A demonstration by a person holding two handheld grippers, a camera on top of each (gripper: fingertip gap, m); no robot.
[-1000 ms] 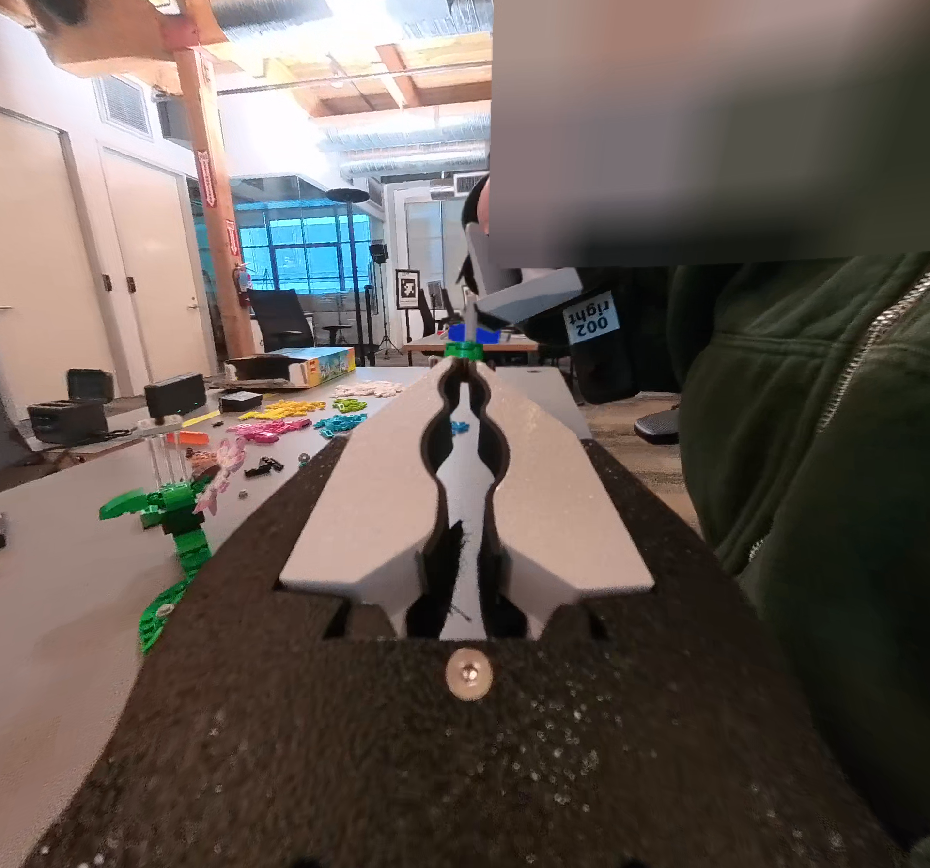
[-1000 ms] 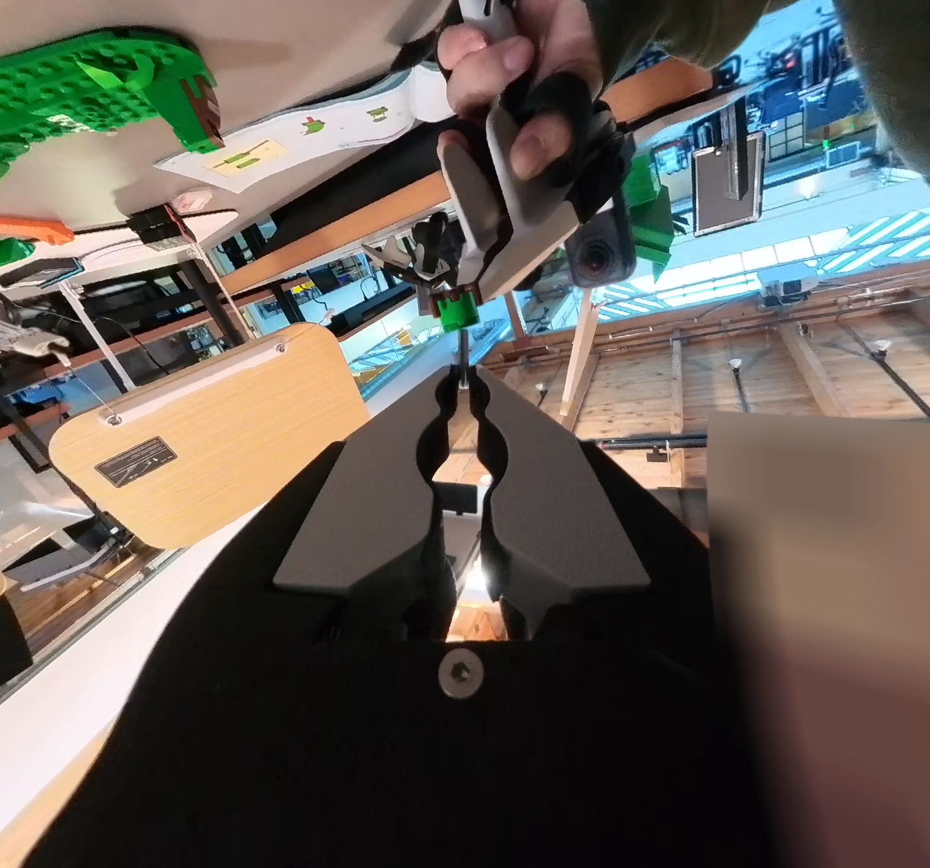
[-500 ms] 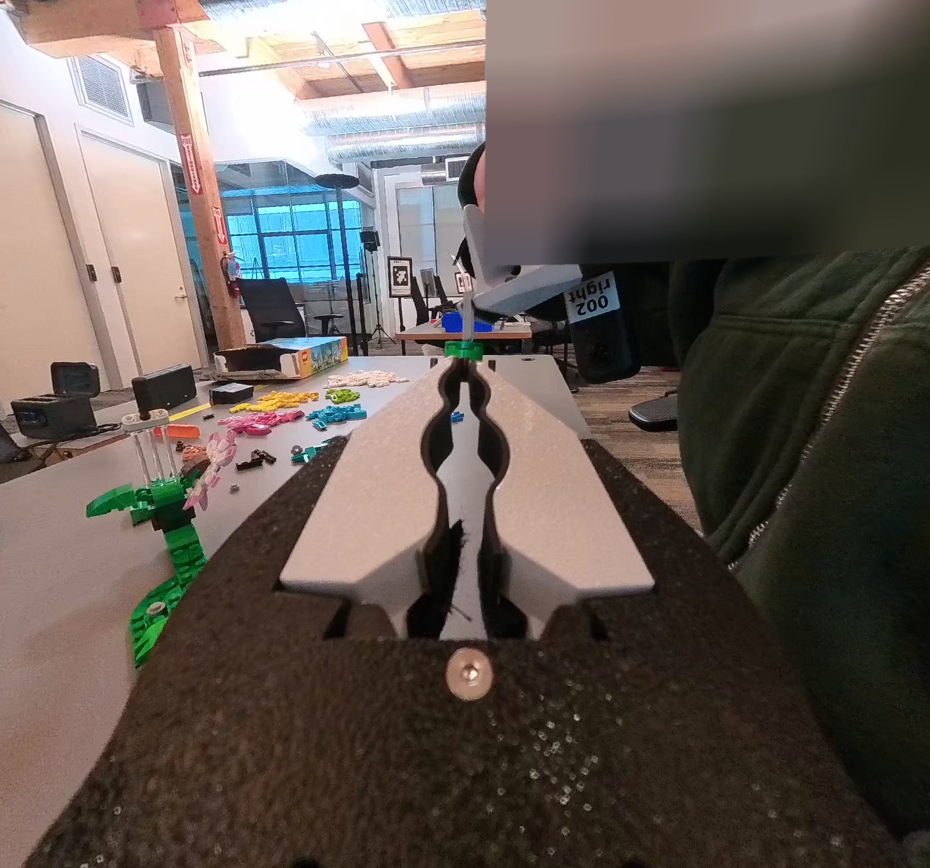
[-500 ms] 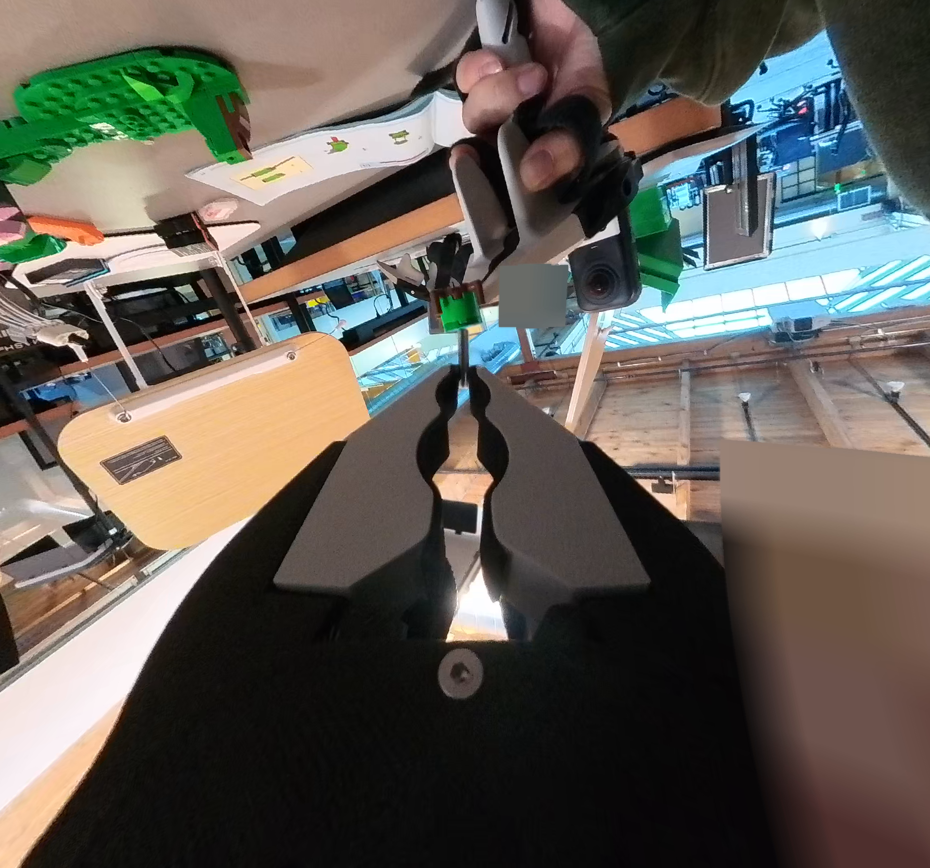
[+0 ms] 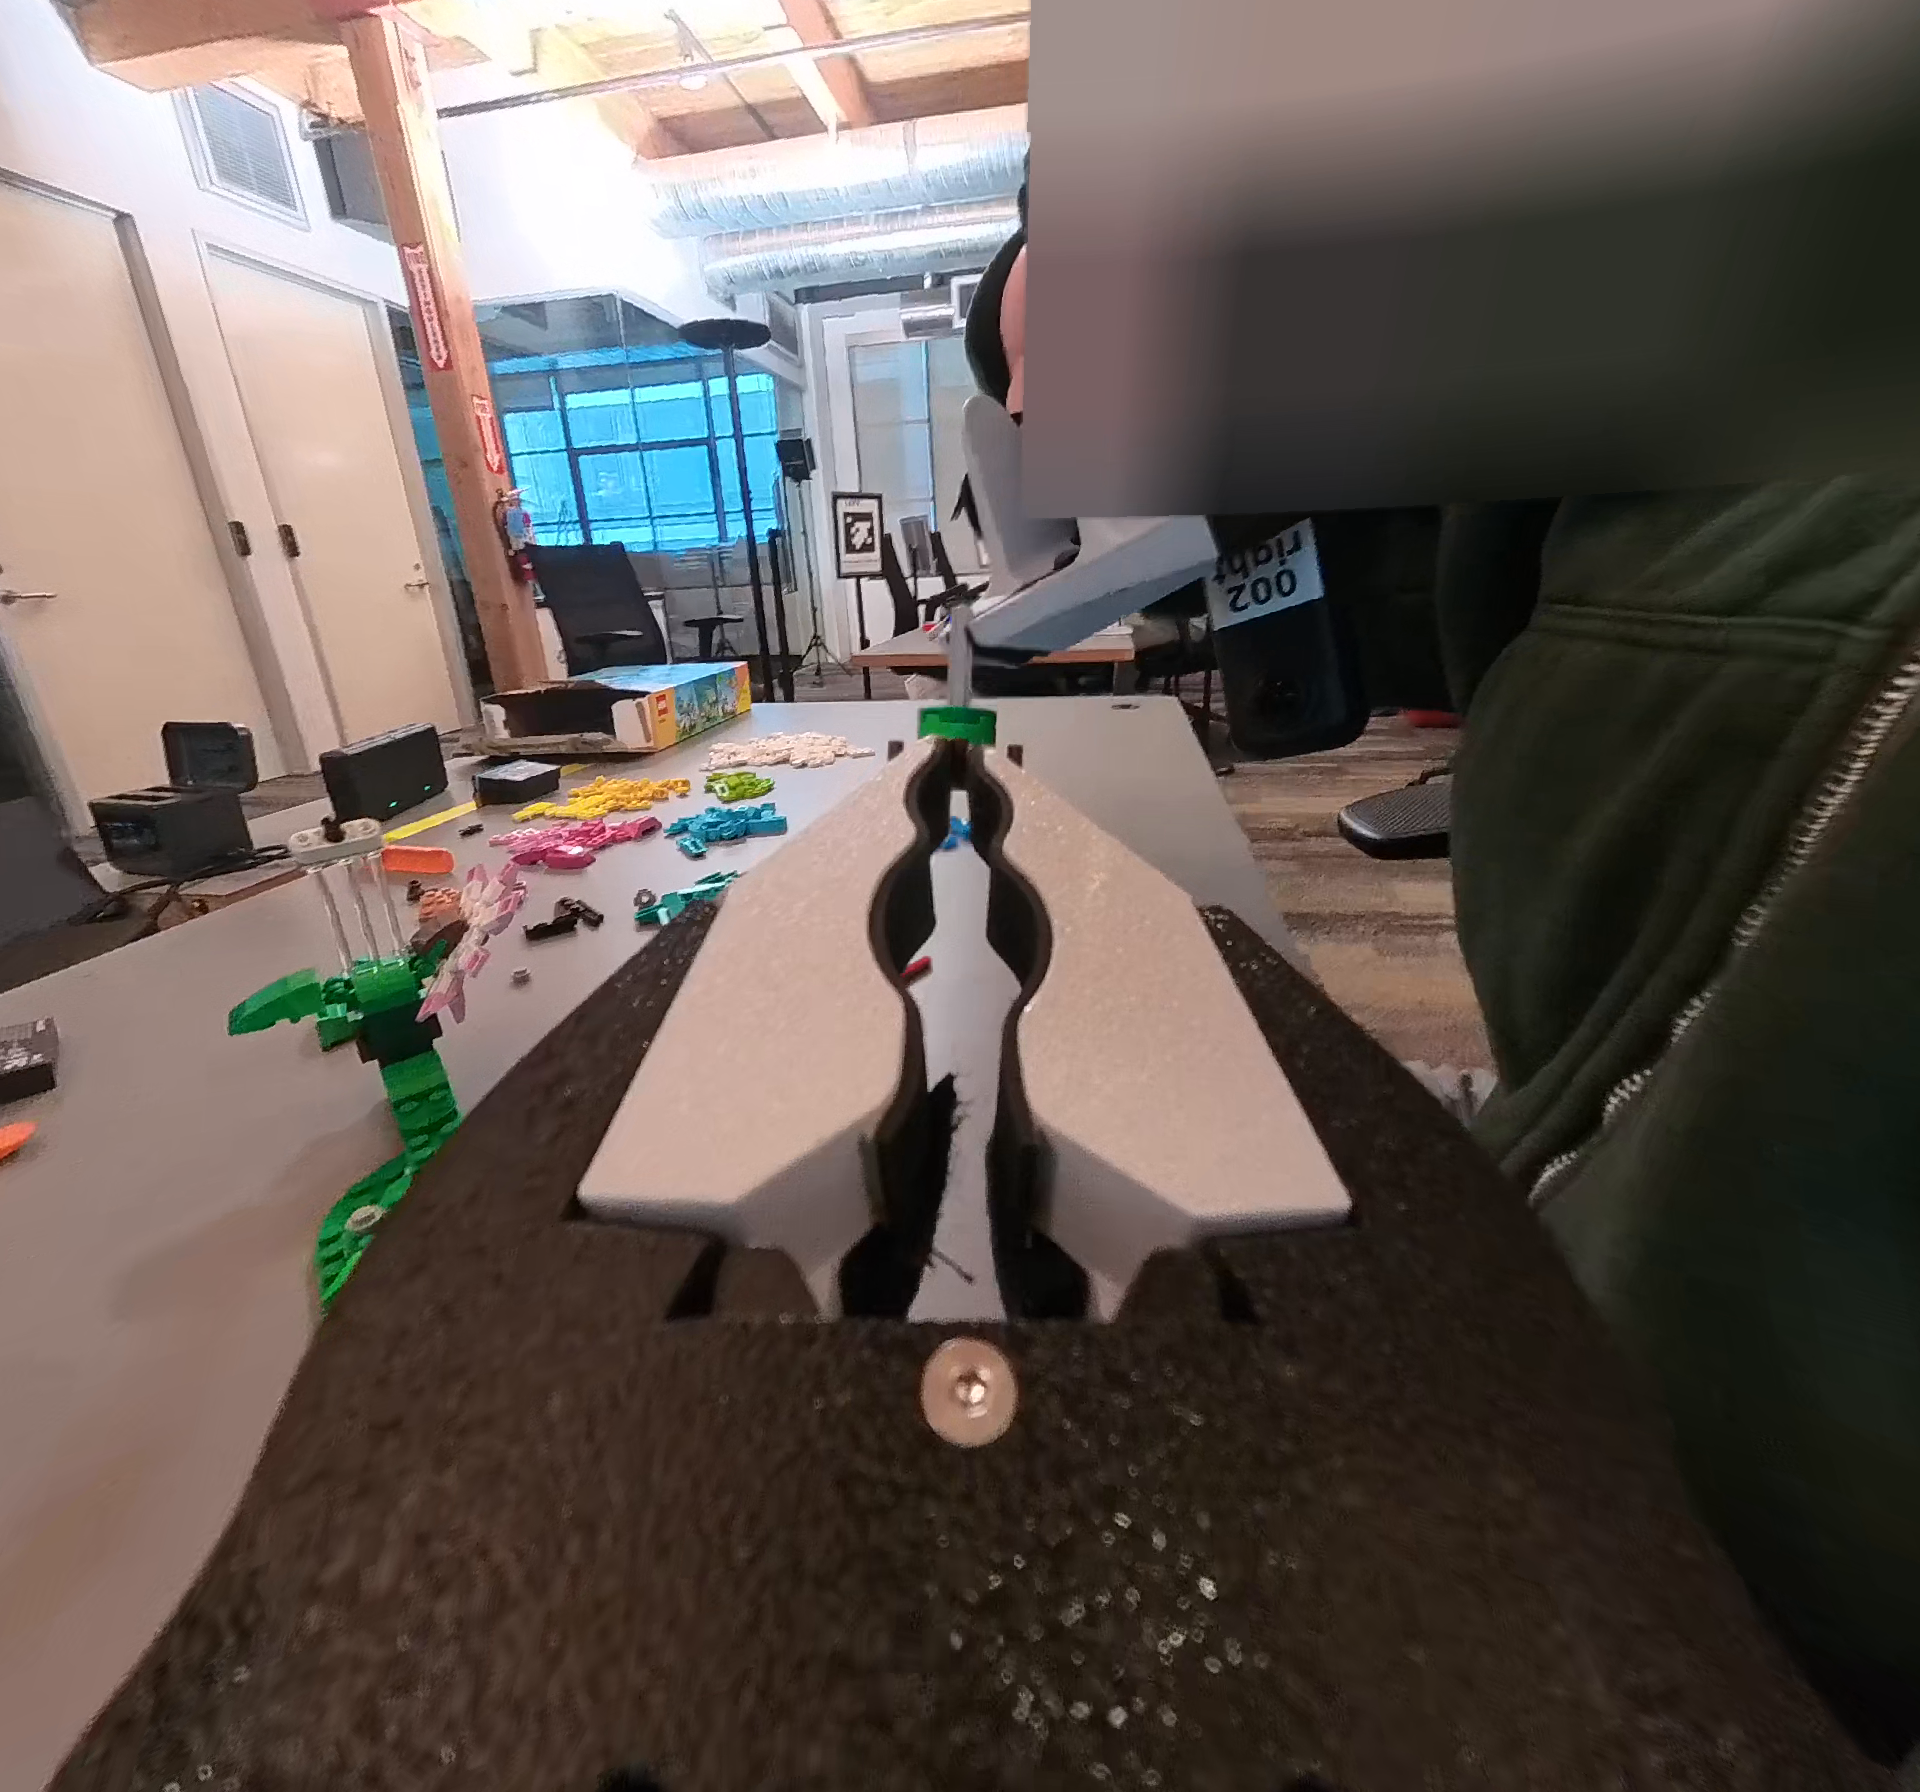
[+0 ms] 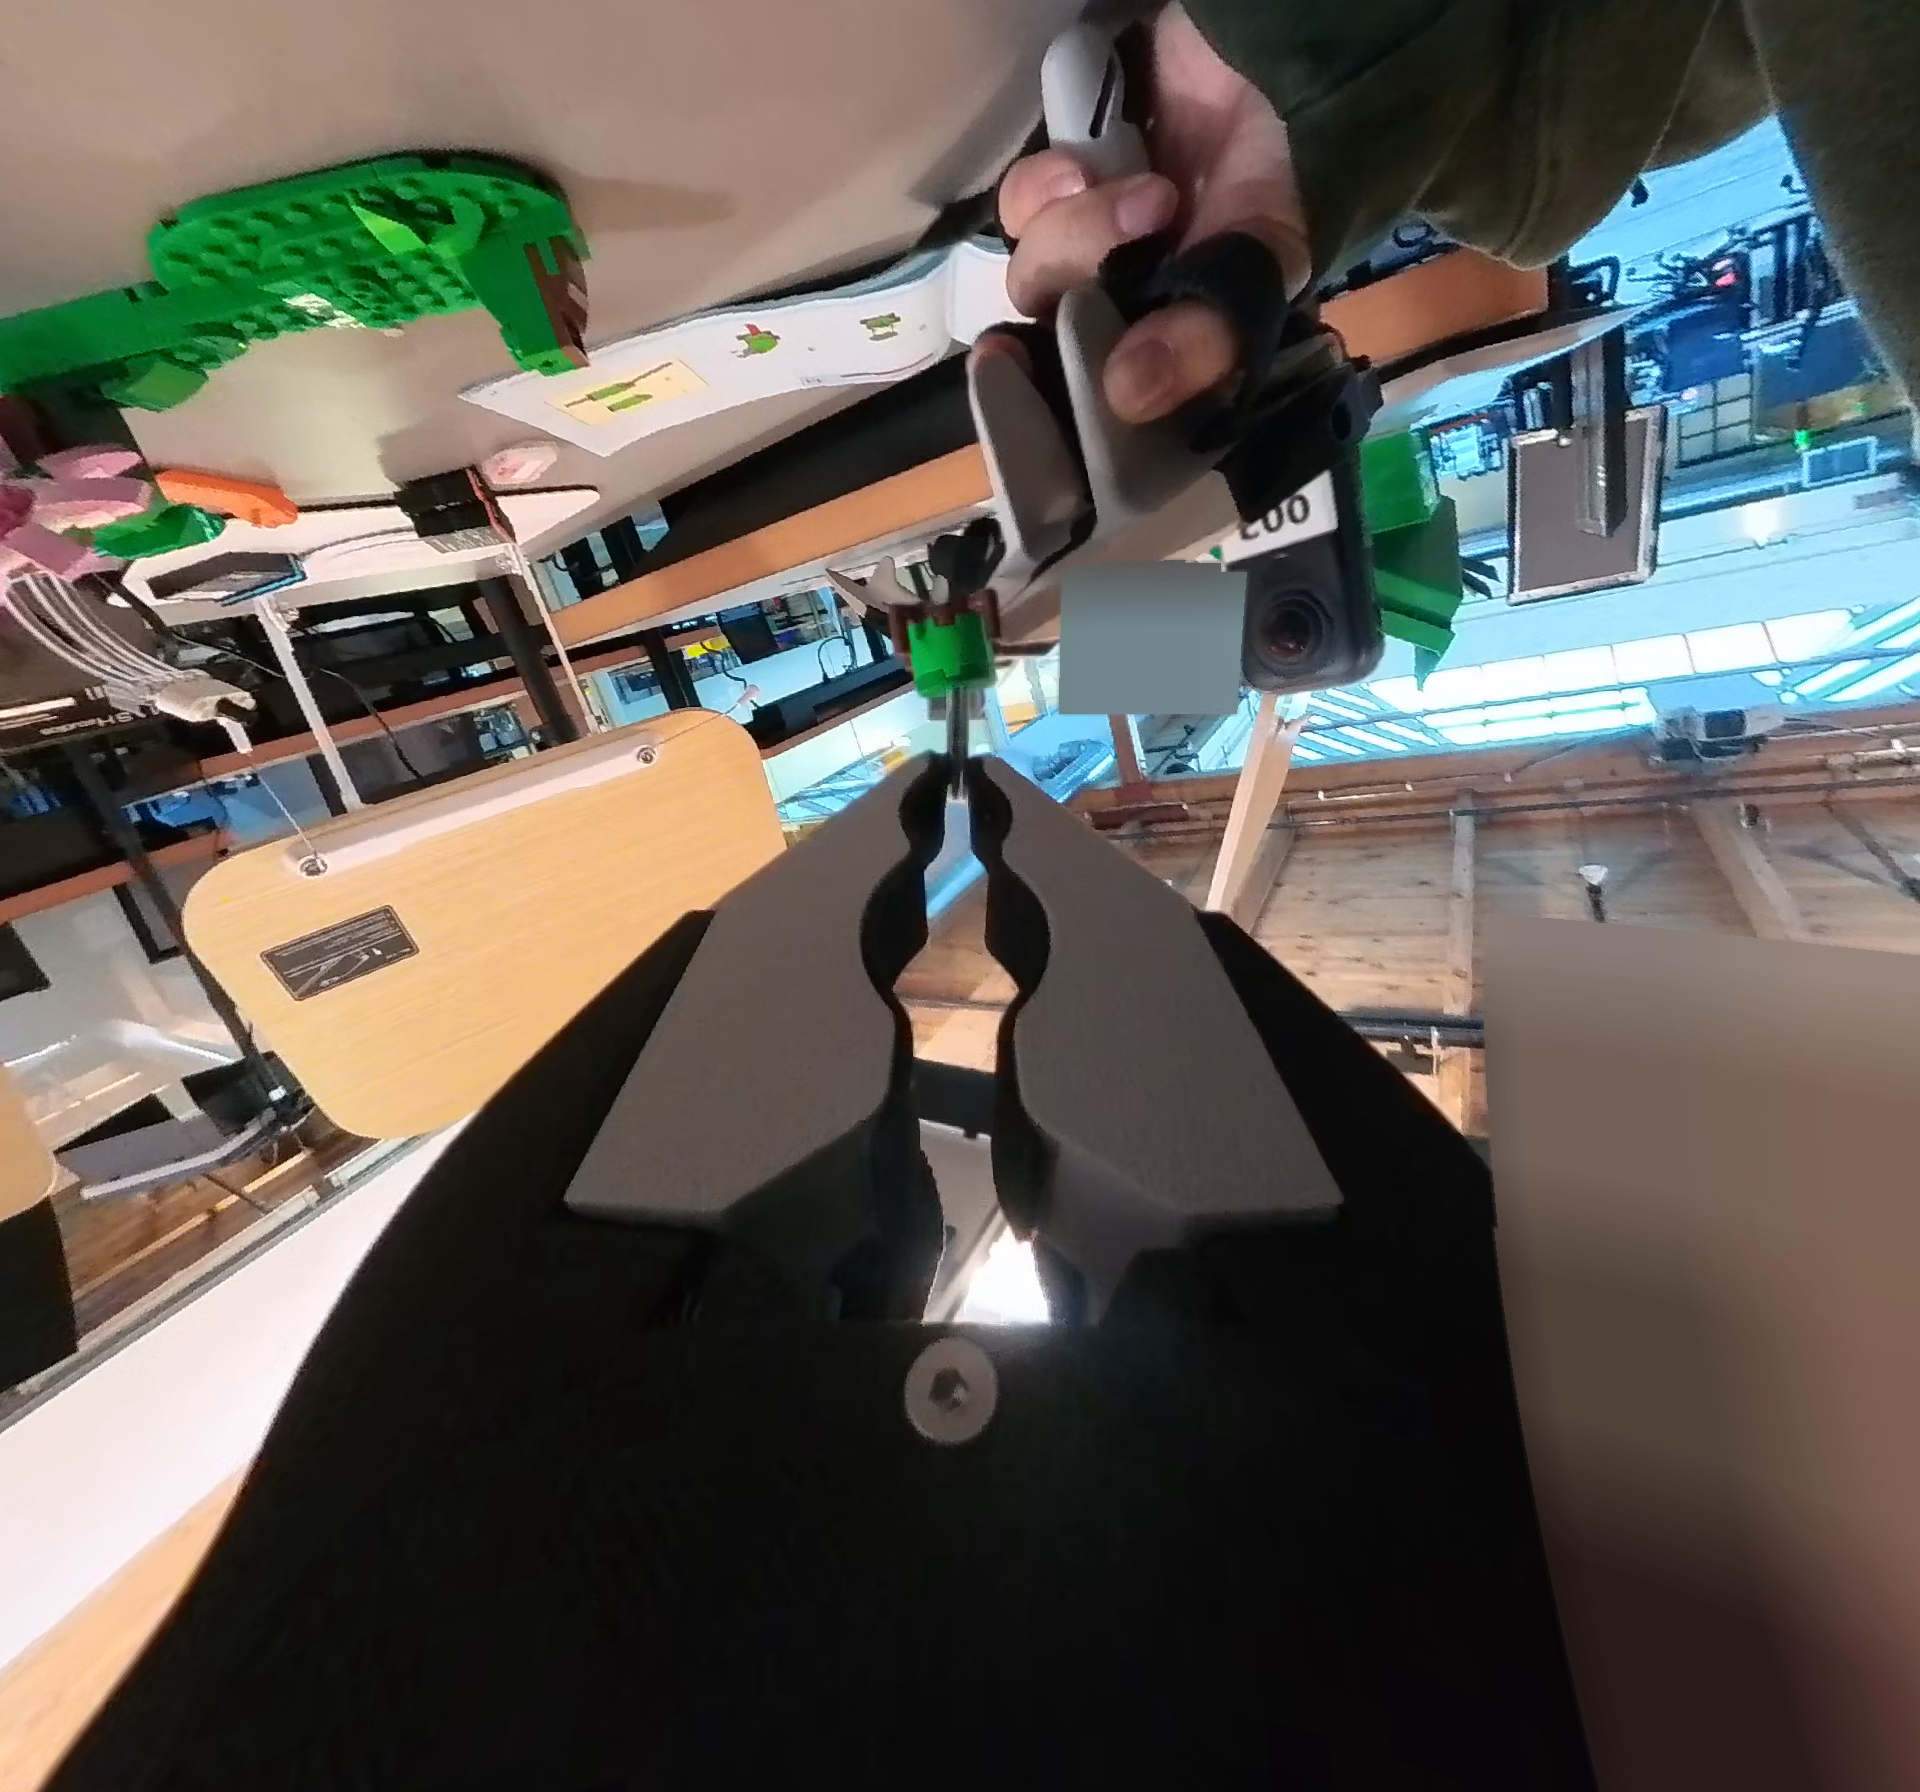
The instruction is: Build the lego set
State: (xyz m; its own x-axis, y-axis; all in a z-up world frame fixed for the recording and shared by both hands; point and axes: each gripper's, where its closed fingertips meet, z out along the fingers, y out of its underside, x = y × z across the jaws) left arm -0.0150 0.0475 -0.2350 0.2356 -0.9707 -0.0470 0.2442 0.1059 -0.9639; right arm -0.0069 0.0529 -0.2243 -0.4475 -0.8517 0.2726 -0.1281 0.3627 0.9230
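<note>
My left gripper [image 5: 956, 755] is shut on a small green round piece [image 5: 956, 724], held in the air above the table. A thin dark rod [image 5: 961, 672] rises from it into my right gripper's tips [image 5: 977, 636]. In the right wrist view, which is upside down, my right gripper [image 6: 961, 776] is shut on that rod [image 6: 958, 740]. The rod enters the green piece [image 6: 951, 651], which has a brown part on it, at the left gripper's tips [image 6: 997, 599]. A green partly built model [image 5: 384, 1004] with clear posts and a pink flower stands on the grey table [image 5: 156, 1171]; it also shows in the right wrist view [image 6: 364, 256].
Sorted piles of pink, yellow, teal and white bricks [image 5: 623, 807] and the set's box [image 5: 675, 703] lie farther back. The instruction booklet [image 6: 727, 371] lies by the model. Black devices [image 5: 384, 776] sit at the left. A person in a dark green jacket [image 5: 1662, 911] is close on the right. The grippers are tip to tip, or close to it. The green partly built model [image 5: 384, 1004] is about 20 centimeters from both grippers' fingertips.
Both grippers stay shut, joined by rod and green piece. A little more rod shows between them. The right wrist view has shifted, so the green model sits farther right and lower in it.
</note>
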